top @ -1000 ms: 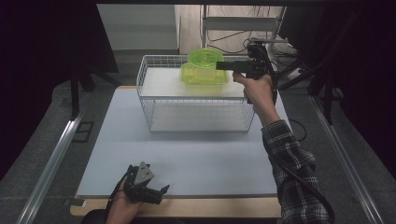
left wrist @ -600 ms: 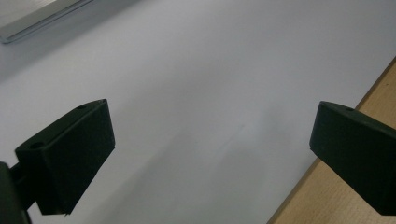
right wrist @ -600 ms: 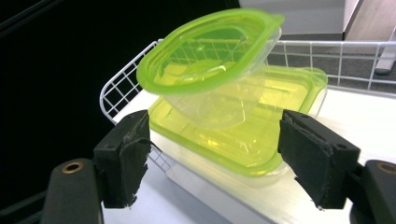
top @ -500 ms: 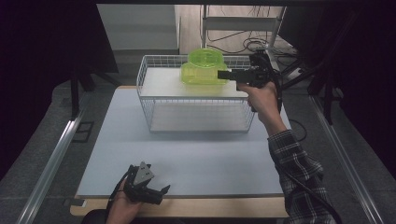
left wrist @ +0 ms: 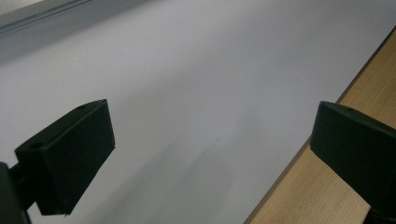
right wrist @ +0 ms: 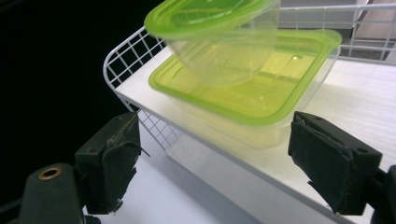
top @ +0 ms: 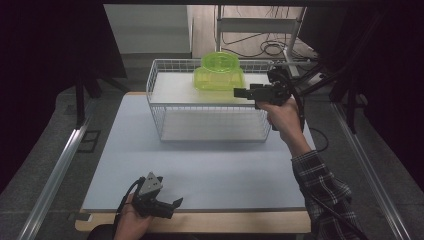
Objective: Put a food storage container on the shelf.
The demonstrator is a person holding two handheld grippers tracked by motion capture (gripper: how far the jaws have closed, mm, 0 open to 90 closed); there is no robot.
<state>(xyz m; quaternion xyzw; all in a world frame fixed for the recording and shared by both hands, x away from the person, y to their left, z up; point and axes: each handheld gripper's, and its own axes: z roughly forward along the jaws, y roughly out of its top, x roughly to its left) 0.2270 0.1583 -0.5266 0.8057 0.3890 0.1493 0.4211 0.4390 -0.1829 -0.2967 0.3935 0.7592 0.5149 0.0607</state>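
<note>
My right hand-held gripper [right wrist: 212, 163], jaws just spread apart and empty, could knock the tilted round container [right wrist: 219, 35] off the square container [right wrist: 252, 88].

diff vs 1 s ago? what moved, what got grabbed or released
The right gripper drew back from the stacked green-lidded containers toward the wire basket's right side and dropped a little. Its jaws have just been opening, nothing between them. The containers stay on the basket's top shelf. The left gripper rests open at the table's near edge, unmoved.
</note>
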